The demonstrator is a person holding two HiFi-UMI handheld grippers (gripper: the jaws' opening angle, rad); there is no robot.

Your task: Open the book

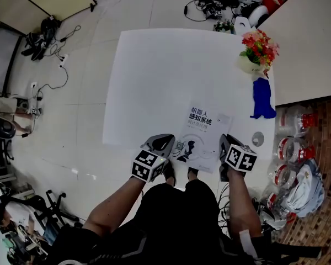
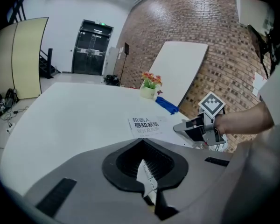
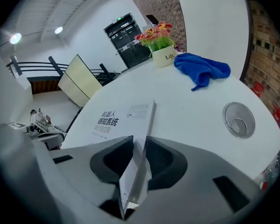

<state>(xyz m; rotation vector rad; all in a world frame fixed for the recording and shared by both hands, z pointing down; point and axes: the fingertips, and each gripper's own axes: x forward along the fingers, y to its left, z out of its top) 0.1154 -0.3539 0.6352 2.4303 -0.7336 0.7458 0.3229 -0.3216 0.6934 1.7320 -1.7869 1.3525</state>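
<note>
- Head view has the book lying shut on the white worktop. It sits between the left hand-held gripper and the right hand-held gripper, with its titled end stretching away ahead of them and its near corners at their tips.
- The step in hand, as I judge it, is taking hold of the book. No cover is lifted, so the opening itself is not yet begun.
- Right hand-held gripper: its own view shows the jaws a little apart with the book's near fore-edge corner filling the gap. Both pads seem to lie against it, on the whole thickness rather than the cover alone.
- Left hand-held gripper: its jaws stand close on a thin white corner, which by its place is the book's spine-side corner.
- The next move likely calls for the right hand-held gripper to catch only the cover and swing it up and over toward the left one, which steadies the pages against sliding.
</note>
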